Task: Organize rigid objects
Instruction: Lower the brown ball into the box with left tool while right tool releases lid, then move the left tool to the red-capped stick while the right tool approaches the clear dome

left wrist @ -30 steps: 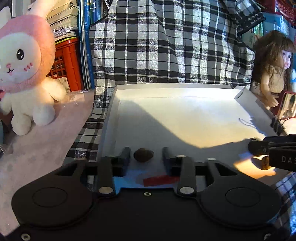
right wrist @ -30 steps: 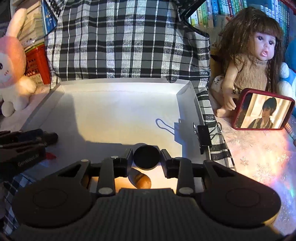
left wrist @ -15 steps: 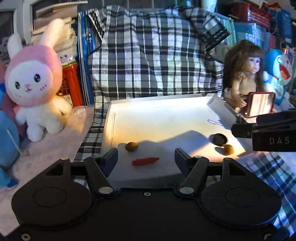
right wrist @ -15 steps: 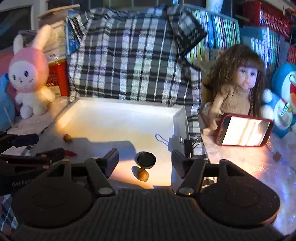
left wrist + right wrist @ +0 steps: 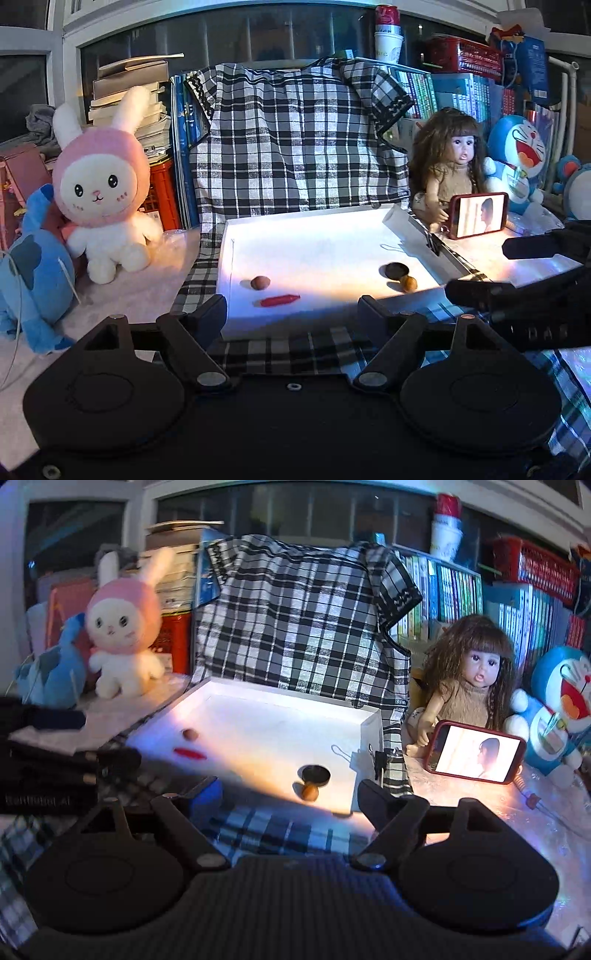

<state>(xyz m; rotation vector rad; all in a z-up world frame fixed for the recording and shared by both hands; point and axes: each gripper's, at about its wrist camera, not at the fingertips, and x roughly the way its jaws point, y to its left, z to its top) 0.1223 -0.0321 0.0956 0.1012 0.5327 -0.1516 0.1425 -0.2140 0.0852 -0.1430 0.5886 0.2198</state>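
I have both claws clear of the white tray, above the plaid cloth at its near edge. The left claw holds nothing and its jaws are opening; the right claw is likewise empty, jaws spreading.

All four pieces lie in the tray. From the left camera, taking the tray's middle as the dial, the brown nut sits at about 8 o'clock with the red stick just beside it, toward 7. The black disc is at about 4 o'clock, with the orange ball touching or nearly touching its near rim.

The red stick is the one piece with a clear long axis: it lies flat, running roughly 9 to 3 across the tray, its tapered end toward 3 and tipped slightly away from me.

As I judge it, this step is a retreat after placing. I'd lift straight away, jaws wide, clear of the tray's rim and of each other.
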